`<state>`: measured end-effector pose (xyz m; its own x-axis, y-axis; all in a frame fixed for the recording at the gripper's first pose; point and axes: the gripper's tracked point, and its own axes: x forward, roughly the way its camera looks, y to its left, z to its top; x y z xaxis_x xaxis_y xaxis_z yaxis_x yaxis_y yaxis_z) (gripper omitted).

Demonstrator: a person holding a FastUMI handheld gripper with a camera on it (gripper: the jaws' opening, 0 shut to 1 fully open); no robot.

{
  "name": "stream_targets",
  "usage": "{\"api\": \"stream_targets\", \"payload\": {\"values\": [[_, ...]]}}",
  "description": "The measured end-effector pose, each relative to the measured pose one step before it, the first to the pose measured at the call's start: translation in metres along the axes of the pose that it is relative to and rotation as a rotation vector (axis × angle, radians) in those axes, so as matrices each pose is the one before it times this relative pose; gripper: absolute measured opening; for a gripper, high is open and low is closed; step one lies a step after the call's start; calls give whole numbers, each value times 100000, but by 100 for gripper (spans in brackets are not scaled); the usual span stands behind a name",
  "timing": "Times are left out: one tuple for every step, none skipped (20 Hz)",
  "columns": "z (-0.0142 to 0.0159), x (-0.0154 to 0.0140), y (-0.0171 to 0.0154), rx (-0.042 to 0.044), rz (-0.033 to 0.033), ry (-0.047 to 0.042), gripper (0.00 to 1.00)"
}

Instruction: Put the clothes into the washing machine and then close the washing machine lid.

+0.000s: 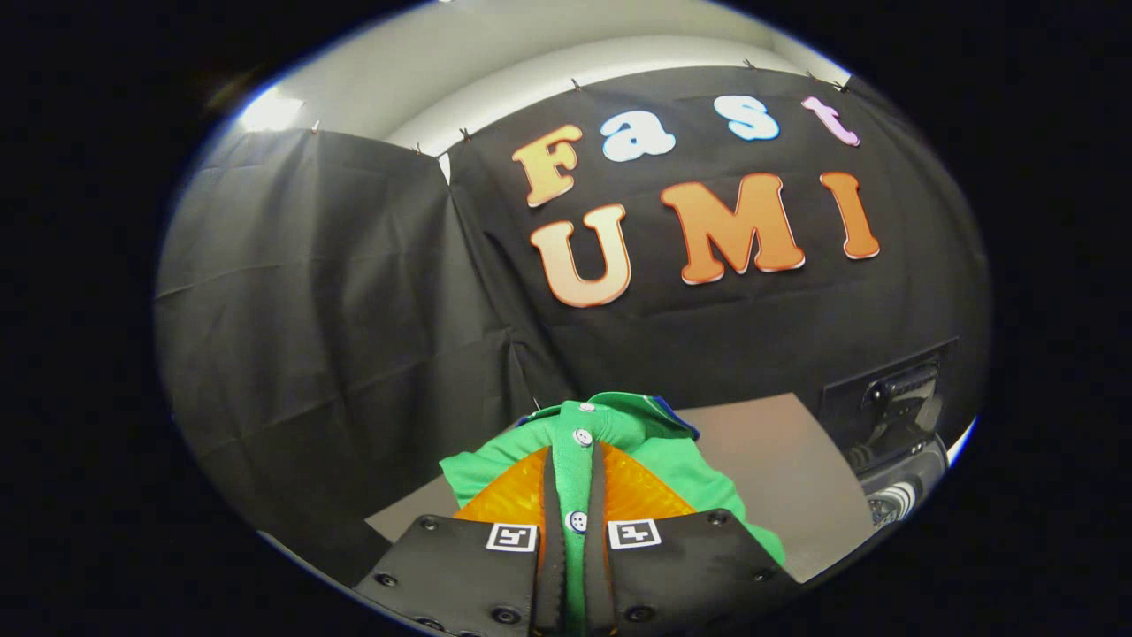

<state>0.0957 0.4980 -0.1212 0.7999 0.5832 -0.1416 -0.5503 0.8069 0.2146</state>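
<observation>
The green shirt (619,442) is pinched by its button placket between the tool's (573,495) closed fingers, above the table (778,469).

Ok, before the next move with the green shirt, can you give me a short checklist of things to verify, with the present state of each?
1. Grip: gripper closed on the green shirt, both fingers pressing its buttoned strip. Ok.
2. Shirt lifted off the grey table: it bunches just ahead of the fingers, hanging part hidden. Cannot tell.
3. Washing machine located: a dark device stands beyond the table; whether it is the machine, cannot tell.
4. Lid open: cannot tell.
5. Path ahead: only the black cloth wall beyond the shirt. Ok.
</observation>
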Motion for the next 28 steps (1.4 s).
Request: {"api": "stream_targets", "payload": {"values": [[737,-259,25,-121,593,-1706,16],[636,-567,-9,261,641,-1453,16],[949,-432,43,146,261,-1579,16],[947,-305,-164,117,24,-1640,16],[979,-326,-363,154,-204,-1592,16],[932,-383,-465,235,-325,-1550,16],[993,-340,-560,376,-301,-1600,16],[1034,-469,-588,374,-86,-1244,16],[728,-461,-631,74,-257,-1306,16],[807,-391,-814,-308,-353,-1087,16],[808,-407,-798,-583,-708,-976,16],[794,-382,-1142,-579,-839,-823,16],[680,-286,-1131,-401,-815,-757,16],[715,-350,-1329,-314,-758,-487,16],[595,-435,-1241,-147,-987,-443,16],[565,-445,-1592,-239,-1140,-218,16],[615,-347,-1739,-695,-1510,-347,16],[389,-402,-1927,-1485,-1919,-543,16],[555,-306,-1958,-2467,-2408,-588,16],[203,-373,-2343,-2923,-2958,-39,16],[-80,-319,-2356,-2137,-3174,300,16],[-133,-445,-2284,-986,-3007,232,16],[-187,-431,-1863,40,-2622,139,16],[-177,-347,-2021,713,-2350,134,16],[-158,-195,-1812,608,-1913,309,16],[-325,-39,-1874,-224,-2197,392,16],[-728,24,-1933,-1137,-2286,831,16],[-766,-22,-1886,-1753,-2260,1024,16]]}}
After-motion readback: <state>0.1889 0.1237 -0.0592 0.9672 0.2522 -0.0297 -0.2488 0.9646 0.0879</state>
